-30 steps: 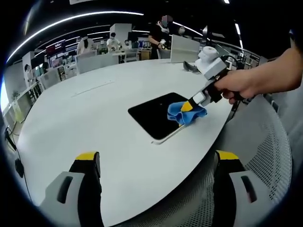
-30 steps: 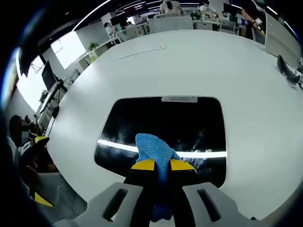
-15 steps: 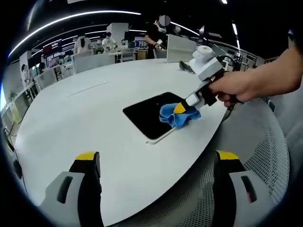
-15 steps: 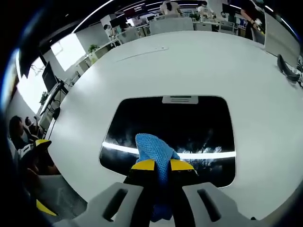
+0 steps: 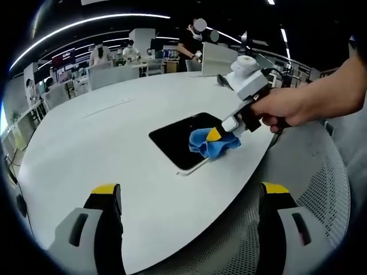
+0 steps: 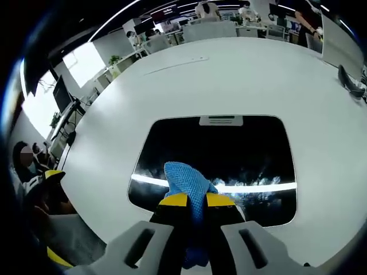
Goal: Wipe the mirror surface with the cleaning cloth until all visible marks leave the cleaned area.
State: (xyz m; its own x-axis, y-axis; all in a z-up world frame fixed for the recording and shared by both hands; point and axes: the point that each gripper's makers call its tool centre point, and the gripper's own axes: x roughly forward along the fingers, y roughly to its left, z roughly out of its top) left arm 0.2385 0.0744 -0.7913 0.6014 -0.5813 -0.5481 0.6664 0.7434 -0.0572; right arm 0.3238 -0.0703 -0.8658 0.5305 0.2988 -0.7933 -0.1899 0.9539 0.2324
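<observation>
bright ceiling strips, mirror glare, fisheye warp

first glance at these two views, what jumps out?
The dark mirror lying flat on the white table, near its edge, with whitish smears beside a reflected light strip. The bright blue cloth is pinched in the right gripper and pressed on the glass; in the left gripper view a hand holds that gripper over the mirror. The left gripper hangs open, off the table's edge.

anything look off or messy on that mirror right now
Nothing is spilled or damaged. The mirror lies flat on the white table, but pale smudges still streak its dark surface near the blue cloth pinched in the right gripper.
</observation>
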